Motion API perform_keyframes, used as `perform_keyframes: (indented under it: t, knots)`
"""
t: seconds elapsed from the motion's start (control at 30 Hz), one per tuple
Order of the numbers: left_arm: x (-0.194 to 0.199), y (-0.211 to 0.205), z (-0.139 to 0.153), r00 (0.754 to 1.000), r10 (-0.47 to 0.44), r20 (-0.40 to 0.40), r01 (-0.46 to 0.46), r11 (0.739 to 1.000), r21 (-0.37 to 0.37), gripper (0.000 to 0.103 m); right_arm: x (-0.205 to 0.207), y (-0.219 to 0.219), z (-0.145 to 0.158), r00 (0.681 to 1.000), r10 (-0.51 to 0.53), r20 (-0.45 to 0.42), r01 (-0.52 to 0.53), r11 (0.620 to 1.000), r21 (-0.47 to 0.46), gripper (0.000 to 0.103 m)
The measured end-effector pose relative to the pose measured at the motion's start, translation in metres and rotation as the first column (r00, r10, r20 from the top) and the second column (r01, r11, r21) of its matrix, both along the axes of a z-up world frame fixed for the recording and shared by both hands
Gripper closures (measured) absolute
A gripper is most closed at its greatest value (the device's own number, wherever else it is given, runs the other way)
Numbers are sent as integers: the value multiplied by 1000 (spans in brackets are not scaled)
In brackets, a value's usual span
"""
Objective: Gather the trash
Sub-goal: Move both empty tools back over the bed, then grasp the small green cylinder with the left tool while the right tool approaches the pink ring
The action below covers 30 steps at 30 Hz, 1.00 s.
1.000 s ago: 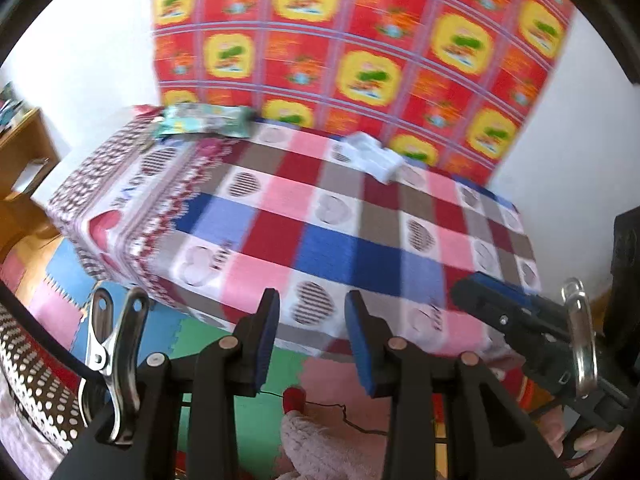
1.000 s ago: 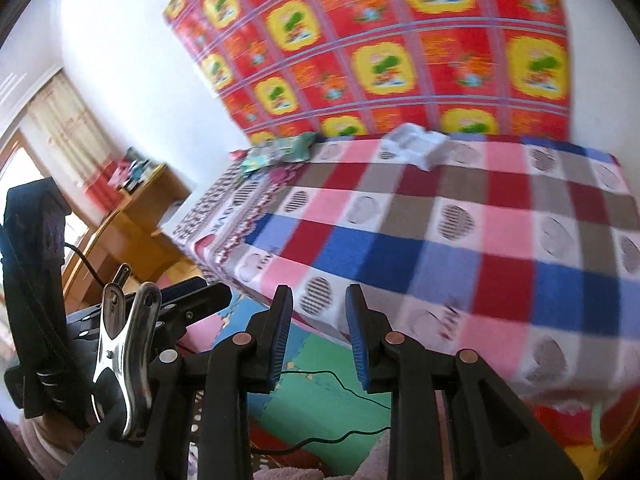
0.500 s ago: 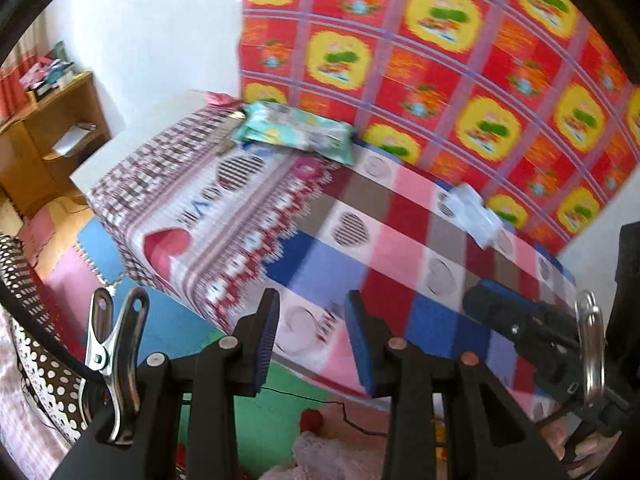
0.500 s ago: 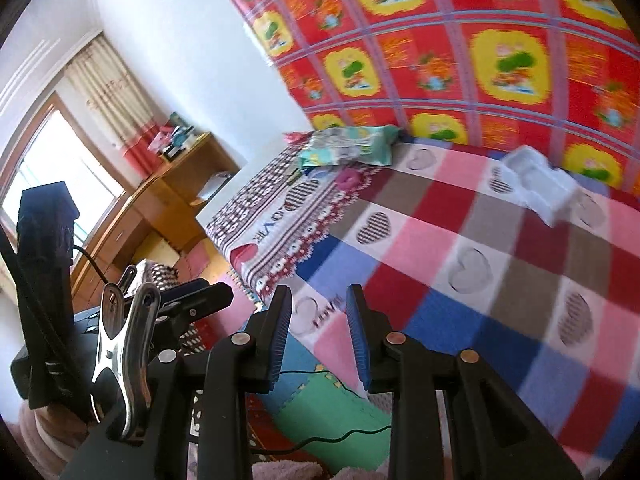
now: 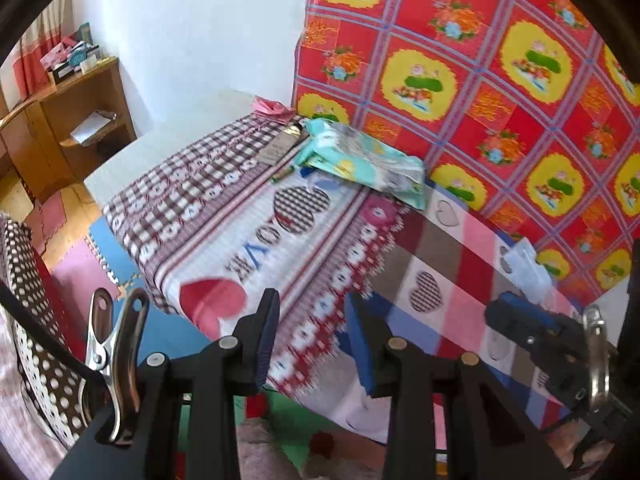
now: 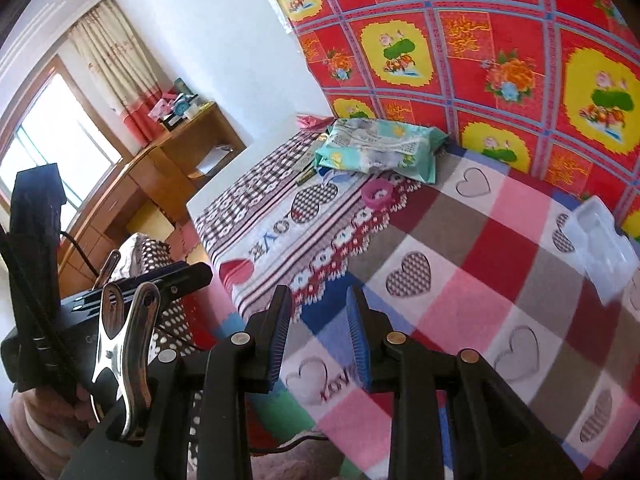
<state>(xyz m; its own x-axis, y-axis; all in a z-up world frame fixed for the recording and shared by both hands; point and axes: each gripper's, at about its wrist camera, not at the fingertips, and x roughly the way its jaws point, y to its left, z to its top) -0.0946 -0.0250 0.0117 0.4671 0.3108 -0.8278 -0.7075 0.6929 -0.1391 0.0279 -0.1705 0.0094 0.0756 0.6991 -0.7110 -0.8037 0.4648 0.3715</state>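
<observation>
Both grippers, left [image 5: 310, 340] and right [image 6: 318, 332], stand partly open over the bed's near edge with nothing between the jaws. Trash on the bed [image 6: 460, 264]: teal wrapper [image 6: 380, 148] at the far edge by the wall cloth [image 6: 500, 60], pink ring [image 6: 378, 194] just before it, clear tray [image 6: 600, 236] toward the far right edge.

Left gripper [image 5: 312, 336], jaws apart and empty, above checked bedspread [image 5: 472, 248].
</observation>
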Motion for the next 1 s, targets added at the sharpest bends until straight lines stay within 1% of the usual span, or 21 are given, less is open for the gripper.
perform_keyframes:
  t: [0.1,0.23,0.4,0.5,0.6,0.67,0.73,0.87,0.93,1.0]
  knots:
    - [8,25,-9,999,-52,-10,51,999,-19,68,3,17,-3,999,-34,3,34,999,-4,73]
    - [19,55,-21,993,-115,-27,115,993,-26,68,7,39,-11,995,-95,-11,95,995,-24,70]
    - [40,95,-37,981,-190,-46,188,981,-46,68,16,63,-22,981,-193,-29,192,980,-48,70]
    - [55,119,-45,970,-241,-35,239,970,-38,68,23,75,-30,967,-252,-40,249,967,-60,69]
    - [69,138,-52,965,-263,-4,263,964,-43,68,27,84,-37,952,-300,-57,296,952,-71,69]
    - [78,146,-57,959,-283,-2,283,958,-39,69,28,91,-43,944,-323,-62,318,945,-78,69]
    - [90,151,-63,952,-305,-17,305,952,-31,71,29,97,-49,938,-340,-61,334,938,-89,68]
    - [110,154,-77,933,-359,-27,358,933,-42,75,30,105,-62,927,-370,-66,361,925,-115,68]
    - [119,156,-86,929,-367,-54,365,930,-46,79,31,107,-66,921,-383,-75,373,921,-117,68]
    - [128,158,-94,925,-375,-63,372,927,-58,79,32,108,-68,916,-393,-78,383,917,-114,68]
